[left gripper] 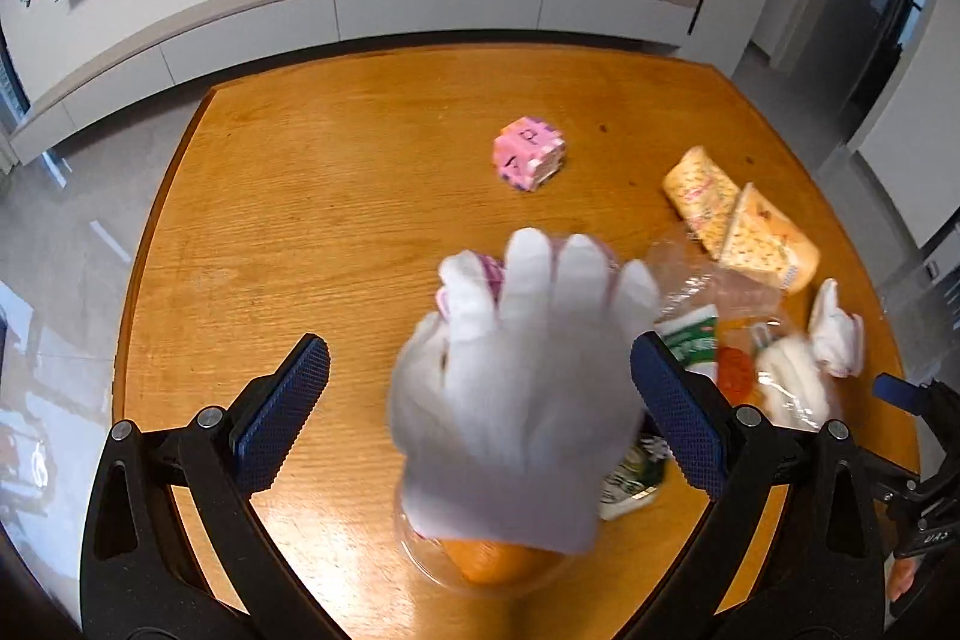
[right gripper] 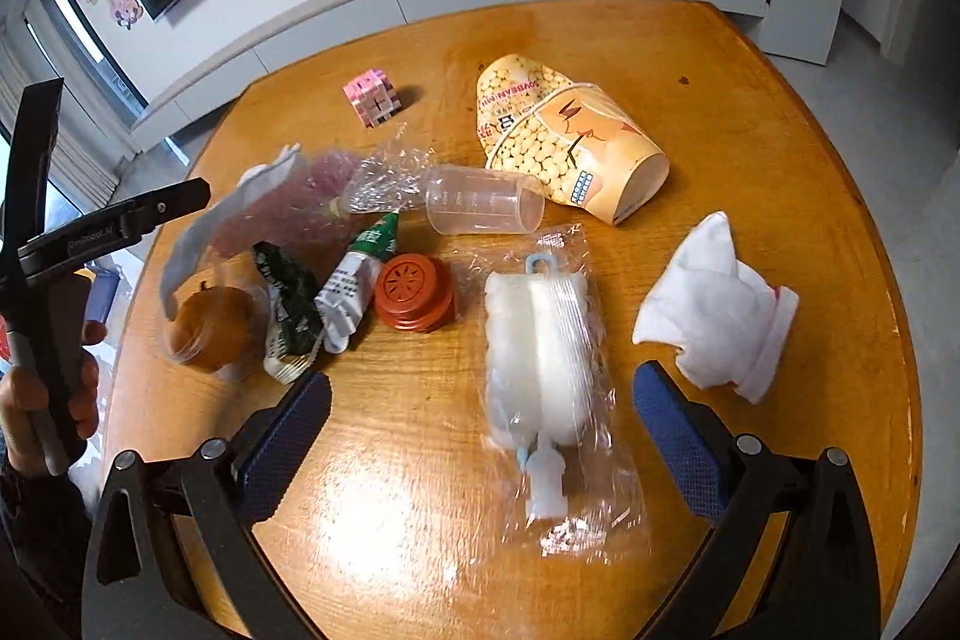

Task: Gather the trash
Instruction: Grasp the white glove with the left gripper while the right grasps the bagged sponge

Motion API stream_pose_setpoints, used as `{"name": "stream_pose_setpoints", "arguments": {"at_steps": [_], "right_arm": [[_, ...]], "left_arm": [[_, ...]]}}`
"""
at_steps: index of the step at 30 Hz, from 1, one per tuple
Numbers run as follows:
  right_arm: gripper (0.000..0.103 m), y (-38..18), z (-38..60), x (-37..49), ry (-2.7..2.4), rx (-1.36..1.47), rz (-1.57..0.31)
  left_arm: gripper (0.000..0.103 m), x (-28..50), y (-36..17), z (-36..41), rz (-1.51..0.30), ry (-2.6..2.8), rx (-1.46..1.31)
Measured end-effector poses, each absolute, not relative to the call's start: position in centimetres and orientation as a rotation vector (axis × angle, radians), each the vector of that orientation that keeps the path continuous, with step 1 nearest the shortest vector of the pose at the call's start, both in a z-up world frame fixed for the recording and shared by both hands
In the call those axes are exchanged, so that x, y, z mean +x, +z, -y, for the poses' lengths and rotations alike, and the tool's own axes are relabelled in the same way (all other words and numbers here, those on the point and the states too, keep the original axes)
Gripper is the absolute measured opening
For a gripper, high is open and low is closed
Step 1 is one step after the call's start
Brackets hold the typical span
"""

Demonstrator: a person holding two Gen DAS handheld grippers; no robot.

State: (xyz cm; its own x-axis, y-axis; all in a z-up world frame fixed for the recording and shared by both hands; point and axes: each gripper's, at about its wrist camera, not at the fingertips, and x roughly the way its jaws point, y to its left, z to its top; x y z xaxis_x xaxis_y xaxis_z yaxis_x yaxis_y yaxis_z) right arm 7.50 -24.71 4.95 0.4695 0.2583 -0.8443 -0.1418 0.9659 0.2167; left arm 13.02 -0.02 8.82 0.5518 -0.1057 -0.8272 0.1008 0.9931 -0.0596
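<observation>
Currently the left gripper (left gripper: 480, 346) is standing with its jaws spread wide, both blue pads exposed and gripping nothing. A white fabric glove (left gripper: 516, 388) is showing motion-blurred between the pads in the left wrist view, touching neither as far as can be seen, and covering part of something pink that cannot be identified. In the right wrist view the same glove (right gripper: 198, 232) is appearing as a smeared pale streak above the left part of the round wooden table (right gripper: 750, 112).

Under the glove an orange fruit in a clear plastic tub (right gripper: 210, 319) is sitting on the table. Just beside it a dark green crumpled wrapper (right gripper: 288, 304) and a green-and-white squeezed tube (right gripper: 354, 280) are lying touching each other, with a red-brown round lid (right gripper: 414, 292) next to the tube. A clear plastic measuring cup (right gripper: 486, 205) is lying on its side behind the lid, its base against crumpled clear film (right gripper: 390, 178). Crushed beige soybean-print paper cups (right gripper: 570, 142) are lying behind the measuring cup.

The right gripper (right gripper: 483, 376) is also hanging released, jaws wide apart and holding nothing. Between its pads, on the table, a white brush sealed in a clear wrapper (right gripper: 546, 370) is lying lengthwise. A crumpled white cloth (right gripper: 720, 316) is resting just right of it. A pink puzzle cube (right gripper: 372, 97) is standing apart at the far side.
</observation>
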Motion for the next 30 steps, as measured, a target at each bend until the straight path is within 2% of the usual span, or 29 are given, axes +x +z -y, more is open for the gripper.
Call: {"name": "stream_pose_setpoints", "arguments": {"at_steps": [4, 8, 9, 10, 12, 14, 17, 18, 21, 26, 27, 28, 29, 30], "right_arm": [[0.100, 3.5, 24.2, 9.3, 0.232, 0.080, -1.093], [0.100, 2.8, 23.5, 10.0, 0.226, 0.036, -1.105], [0.100, 2.6, 23.4, 10.1, 0.228, 0.028, -1.107], [0.100, 2.6, 23.3, 10.1, 0.230, 0.022, -1.107], [0.100, 2.6, 23.1, 10.3, 0.232, 0.008, -1.109], [0.100, 2.7, 23.1, 10.4, 0.232, 0.005, -1.108], [0.100, 2.6, 23.0, 10.9, 0.222, -0.009, -1.123], [0.099, 2.5, 23.0, 11.0, 0.217, -0.011, -1.134], [0.095, 1.8, 23.0, 11.4, 0.217, -0.009, -1.163], [0.095, 0.9, 22.8, 11.1, 0.224, -0.038, -1.189], [0.095, 0.5, 22.6, 11.1, 0.223, -0.058, -1.202], [0.091, 0.2, 22.5, 11.2, 0.220, -0.076, -1.217], [0.070, -0.3, 22.2, 11.3, 0.218, -0.095, -1.232], [0.051, -0.4, 22.2, 11.2, 0.196, -0.123, -1.228]], "left_arm": [[0.097, 14.6, 7.0, -0.7, -1.048, -0.141, -0.026], [0.097, 14.8, 6.2, -0.3, -1.034, -0.154, 0.000], [0.092, 14.7, 6.3, -0.4, -1.026, -0.158, -0.006], [0.086, 14.6, 6.3, -0.4, -1.023, -0.166, -0.016], [0.049, 14.6, 6.4, -0.6, -1.024, -0.170, -0.042], [0.029, 14.7, 6.6, -0.7, -1.023, -0.172, -0.052], [0.017, 14.5, 6.9, -1.0, -1.028, -0.202, -0.090], [0.017, 14.4, 7.2, -1.0, -1.022, -0.209, -0.092], [0.017, 13.9, 8.1, -1.1, -0.997, -0.204, -0.081], [0.017, 13.4, 8.4, -2.1, -1.003, -0.232, -0.122], [0.024, 13.3, 8.6, -2.6, -0.999, -0.235, -0.127], [0.038, 13.2, 8.8, -3.0, -0.990, -0.229, -0.136], [0.087, 13.1, 9.0, -3.5, -0.978, -0.220, -0.149], [0.096, 13.2, 9.0, -3.8, -0.979, -0.204, -0.152]]}}
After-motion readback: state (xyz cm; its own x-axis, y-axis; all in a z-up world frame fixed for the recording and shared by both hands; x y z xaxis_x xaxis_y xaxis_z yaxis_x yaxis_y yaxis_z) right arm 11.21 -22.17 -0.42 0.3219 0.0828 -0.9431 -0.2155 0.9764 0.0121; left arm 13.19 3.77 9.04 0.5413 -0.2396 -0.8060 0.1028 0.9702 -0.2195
